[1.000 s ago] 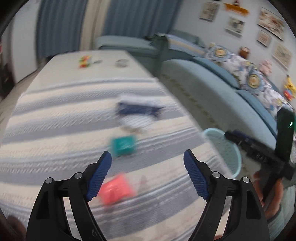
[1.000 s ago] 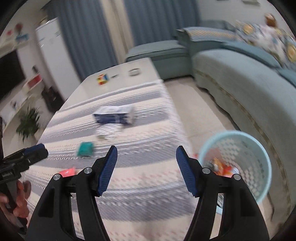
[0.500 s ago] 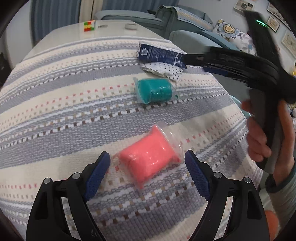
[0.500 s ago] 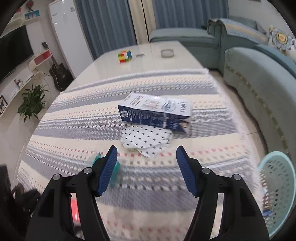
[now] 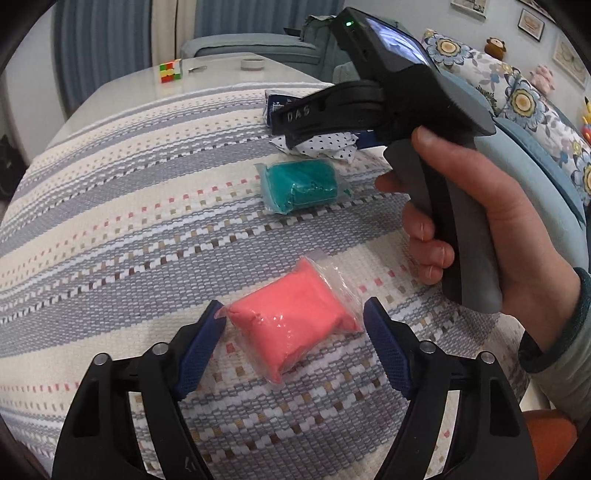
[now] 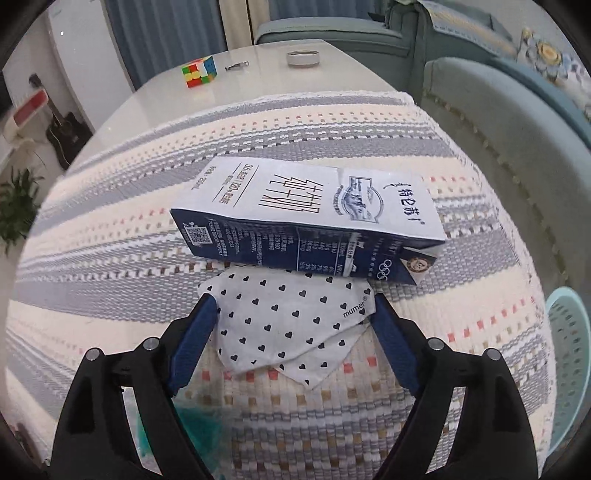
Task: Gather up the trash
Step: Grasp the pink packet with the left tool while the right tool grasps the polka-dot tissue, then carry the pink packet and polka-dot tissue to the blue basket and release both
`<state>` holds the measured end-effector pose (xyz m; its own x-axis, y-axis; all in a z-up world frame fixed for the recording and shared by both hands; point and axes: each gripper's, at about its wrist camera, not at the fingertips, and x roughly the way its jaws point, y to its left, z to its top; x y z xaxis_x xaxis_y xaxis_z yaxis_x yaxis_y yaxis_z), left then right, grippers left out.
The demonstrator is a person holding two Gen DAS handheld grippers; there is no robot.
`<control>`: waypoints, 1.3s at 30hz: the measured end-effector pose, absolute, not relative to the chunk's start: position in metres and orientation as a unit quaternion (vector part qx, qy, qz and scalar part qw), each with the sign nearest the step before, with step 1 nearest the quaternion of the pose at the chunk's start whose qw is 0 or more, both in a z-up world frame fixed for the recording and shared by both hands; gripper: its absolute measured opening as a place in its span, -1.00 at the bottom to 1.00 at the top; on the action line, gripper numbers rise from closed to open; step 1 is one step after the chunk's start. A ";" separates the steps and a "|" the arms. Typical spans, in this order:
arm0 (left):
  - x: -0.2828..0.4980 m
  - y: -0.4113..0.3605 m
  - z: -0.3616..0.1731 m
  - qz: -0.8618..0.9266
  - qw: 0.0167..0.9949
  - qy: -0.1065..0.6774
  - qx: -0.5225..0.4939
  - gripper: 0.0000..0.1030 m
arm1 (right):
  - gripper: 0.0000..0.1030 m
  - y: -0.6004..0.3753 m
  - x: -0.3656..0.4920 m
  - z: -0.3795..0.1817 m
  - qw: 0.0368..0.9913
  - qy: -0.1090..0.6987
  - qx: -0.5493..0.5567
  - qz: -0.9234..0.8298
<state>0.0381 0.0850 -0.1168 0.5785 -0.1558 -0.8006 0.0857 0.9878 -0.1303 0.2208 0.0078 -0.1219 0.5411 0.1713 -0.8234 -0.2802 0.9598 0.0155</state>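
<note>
a long table (image 6: 354, 74) fills both views, most of it under a striped woven cloth (image 5: 110, 206), with its far end bare. a teal sofa (image 6: 491, 96) runs along the right side, with flowered cushions (image 5: 517, 92) on it in the left wrist view, and blue curtains (image 6: 166, 33) hang behind the table. a pale blue basket (image 6: 569, 354) stands low at the right edge, beside the table.

the left gripper (image 5: 293, 314) is spread wide with its blue pads on either side of a pink packet (image 5: 291, 325) lying on the cloth; the pads sit just beside the packet's clear wrapper, and contact cannot be told. the right gripper (image 6: 291, 304) is also wide open, straddling a heart-print wrapper (image 6: 288, 325) that lies flat on the cloth, its far edge tucked under a milk carton (image 6: 306, 218) lying on its side.

in the left wrist view the right gripper's body and the right hand (image 5: 491, 221) holding it cross the right side and hide most of the carton. a teal packet (image 5: 299, 186) lies between the pink packet and the wrapper. on the bare table end sit a puzzle cube (image 6: 198, 71), a tape roll (image 6: 303, 58) and a small metal clip (image 6: 236, 66).
</note>
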 end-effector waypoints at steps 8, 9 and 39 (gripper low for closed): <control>0.033 0.087 -0.114 -0.047 0.892 0.449 -0.027 -0.33 | -0.57 0.011 0.207 -0.112 0.878 0.442 -0.073 0.170; 0.032 0.088 -0.114 -0.047 0.892 0.449 -0.028 -0.47 | -0.60 0.010 0.206 -0.111 0.878 0.440 -0.068 0.177; 0.057 -0.051 0.038 -0.206 0.935 0.288 -0.010 -0.59 | -0.68 -0.272 0.117 0.015 0.943 0.317 0.065 0.072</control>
<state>0.0567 -0.0508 0.0379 0.7497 -0.3911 -0.5338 0.3793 0.9150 -0.1377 0.1174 -0.2719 0.0152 0.7882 0.1774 -0.5893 -0.0947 0.9811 0.1688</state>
